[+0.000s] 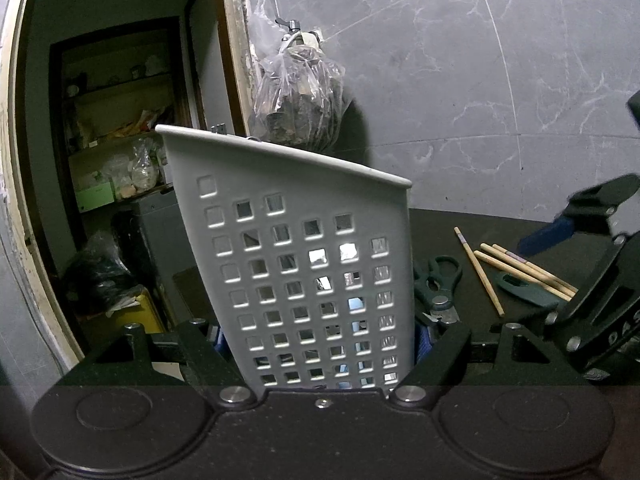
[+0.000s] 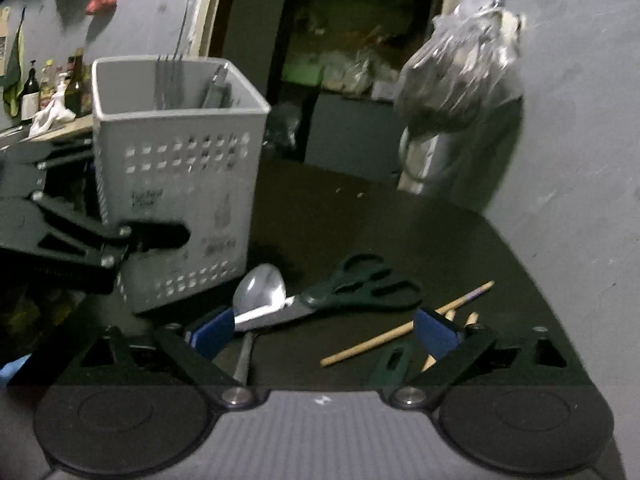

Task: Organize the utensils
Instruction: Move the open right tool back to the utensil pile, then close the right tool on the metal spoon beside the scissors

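A grey perforated utensil caddy [image 1: 304, 248] stands on the dark counter, and my left gripper [image 1: 322, 338] is shut on its lower walls. In the right wrist view the caddy [image 2: 172, 176] holds forks [image 2: 170, 80] and another metal utensil. My right gripper [image 2: 324, 330] is open, low over the counter. A steel spoon [image 2: 260, 288], green-handled scissors [image 2: 360, 280] and wooden chopsticks [image 2: 400, 330] lie ahead between its blue pads. A dark green handle [image 2: 394, 360] lies by the right pad. The left wrist view shows the scissors [image 1: 438, 284] and chopsticks [image 1: 524, 270] right of the caddy.
A filled plastic bag [image 2: 460, 80] hangs on the grey marble wall [image 1: 460, 80] behind the counter [image 2: 360, 216]. A metal canister [image 2: 418, 160] stands under it. Bottles [image 2: 48, 84] stand at the far left. An open doorway with cluttered shelves [image 1: 116, 120] lies beyond the counter's left edge.
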